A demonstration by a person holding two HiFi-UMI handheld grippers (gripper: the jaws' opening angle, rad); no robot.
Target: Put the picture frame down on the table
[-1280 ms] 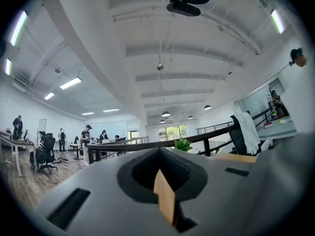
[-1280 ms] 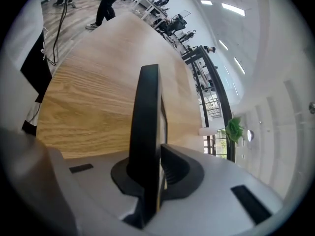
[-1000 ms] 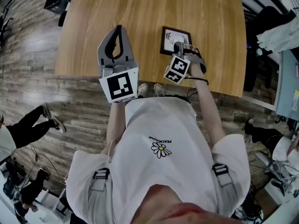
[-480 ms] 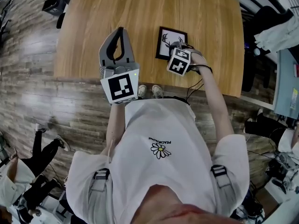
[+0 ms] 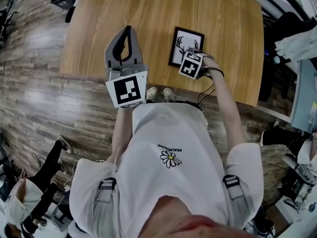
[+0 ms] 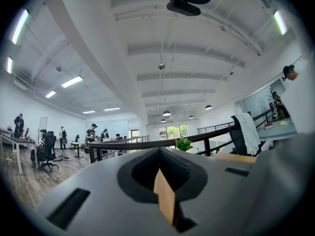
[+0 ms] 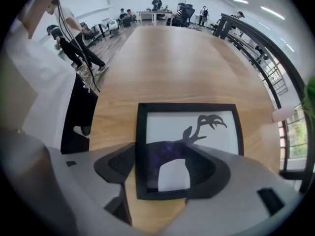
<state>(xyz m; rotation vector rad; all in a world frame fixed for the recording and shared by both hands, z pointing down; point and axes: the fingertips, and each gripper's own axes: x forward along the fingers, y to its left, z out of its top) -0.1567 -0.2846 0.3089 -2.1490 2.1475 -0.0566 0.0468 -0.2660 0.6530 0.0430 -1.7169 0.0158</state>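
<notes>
The frame now lies flat on the table, just right of centre in the upper part of the head view, close to the table's near edge. A second ago my right claw was carrying it in at a tilt. Since then I have brought it down and the jaws have just been opening. They now stand spread, with the frame's lower end between them but neither pad pressing on it. I judge the placing done, with only the lift-away left.

The right gripper view settles what the head view cannot. From above, the marker cube hides the jaws. From the claw itself I see the frame square on the wood, glass up, antler print showing, and free of both jaws.

The head view alone shows my left claw held level left of centre, over the table's near edge and well apart from the frame. In its own view that claw is pressed together on nothing and faces only the room.
</notes>
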